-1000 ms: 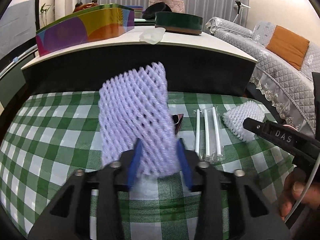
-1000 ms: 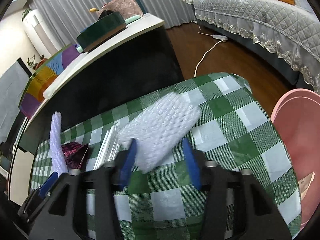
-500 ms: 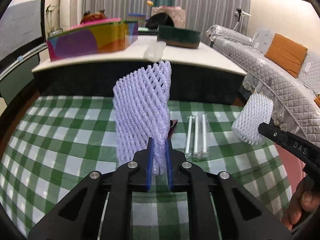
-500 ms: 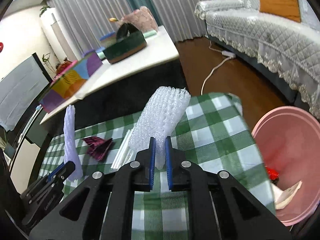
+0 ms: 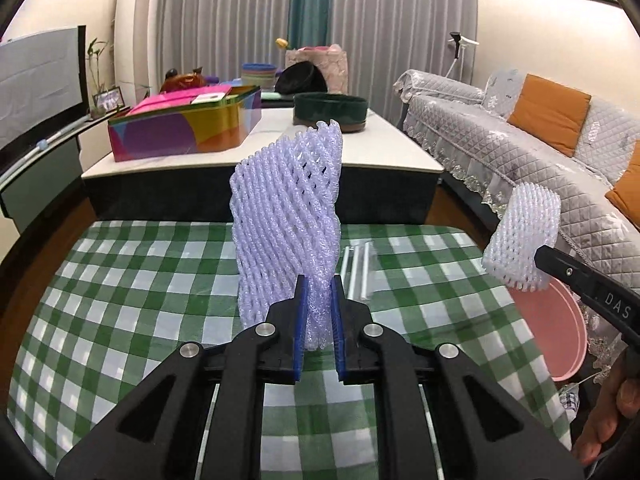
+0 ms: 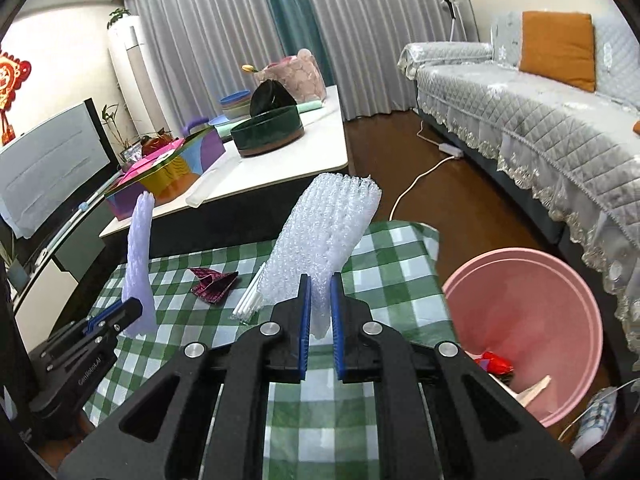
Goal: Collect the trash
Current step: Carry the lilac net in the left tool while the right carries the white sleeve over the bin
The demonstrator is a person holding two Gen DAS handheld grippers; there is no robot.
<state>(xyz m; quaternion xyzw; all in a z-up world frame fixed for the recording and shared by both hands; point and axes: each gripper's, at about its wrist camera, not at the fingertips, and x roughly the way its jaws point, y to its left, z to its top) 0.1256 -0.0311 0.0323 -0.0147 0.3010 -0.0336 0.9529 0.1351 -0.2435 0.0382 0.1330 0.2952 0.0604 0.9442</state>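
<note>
Over the last second both tools have closed and lifted: a second ago each foam piece lay on the cloth between spread fingers, and now each stands pinched and raised clear of the table.

The left gripper (image 5: 318,320) has its blue pads squeezed onto the lower edge of the lavender foam mesh fruit sleeve (image 5: 288,216), which stands upright above the green-and-white checked tablecloth (image 5: 120,288) and twists slightly along its length. The right gripper (image 6: 319,320) is clamped the same way on the white foam mesh fruit sleeve (image 6: 324,236), also held upright and off the cloth; in the left view that white sleeve hangs out past the table's right edge, just above the rim of the pink plastic basin (image 6: 520,304).

Left on the cloth, between the two tools, are a bundle of white paper-wrapped straws (image 6: 250,298) and a crumpled dark red foil wrapper (image 6: 212,282), just beside each other. The basin sits on the floor at the table's right corner and already holds a red scrap and a pale piece of paper.

With both sleeves secured and airborne, the pick-up looks finished and the carry to the basin is the step in hand. The right tool is nearly there; the left has the whole table width to cross. The foam is light and springy, so a loosened pinch could let it pop free.
</note>
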